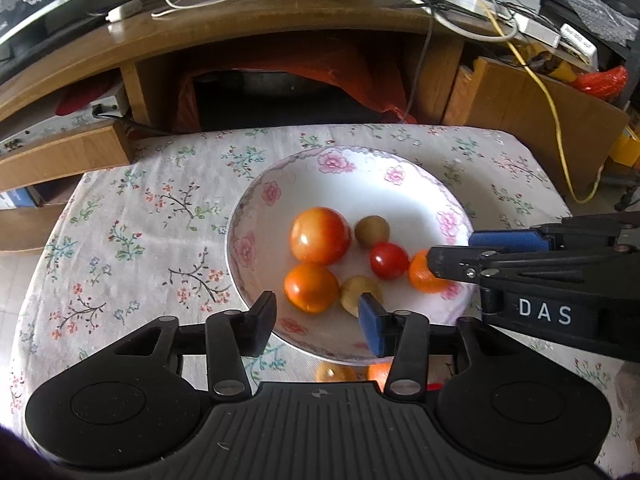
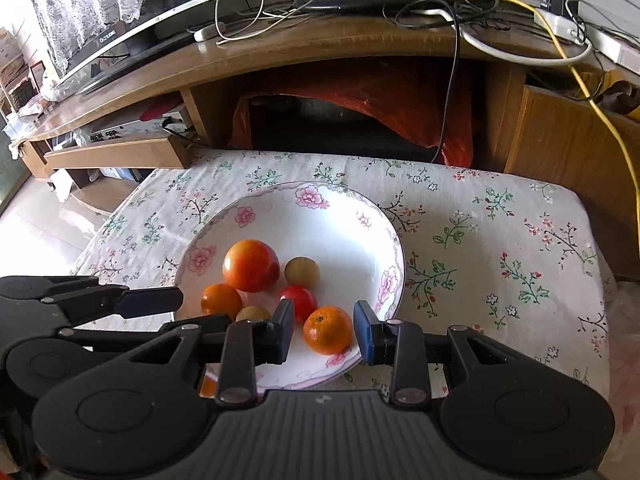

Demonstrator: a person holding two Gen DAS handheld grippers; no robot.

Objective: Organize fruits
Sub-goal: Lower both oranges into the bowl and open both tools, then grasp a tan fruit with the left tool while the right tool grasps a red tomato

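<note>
Tablecloth: floral, covering the table; the plate sits on it, left of centre in the right wrist view
Left gripper: jaws apart over the plate's near rim; nothing pressed between the pads; an orange fruit and a yellowish fruit lie in the plate just beyond its fingertips
Plate: white with pink flowers on the rim; holds six fruits, all in its near half
Large tomato: biggest piece, orange-red, in the middle; a small brownish fruit just right of it
Small red tomato: between the brownish fruit and the tangerine
Tangerine: near the plate's right rim
Right gripper: pads on either side of the tangerine with slim gaps visible; released, not clamping
</note>
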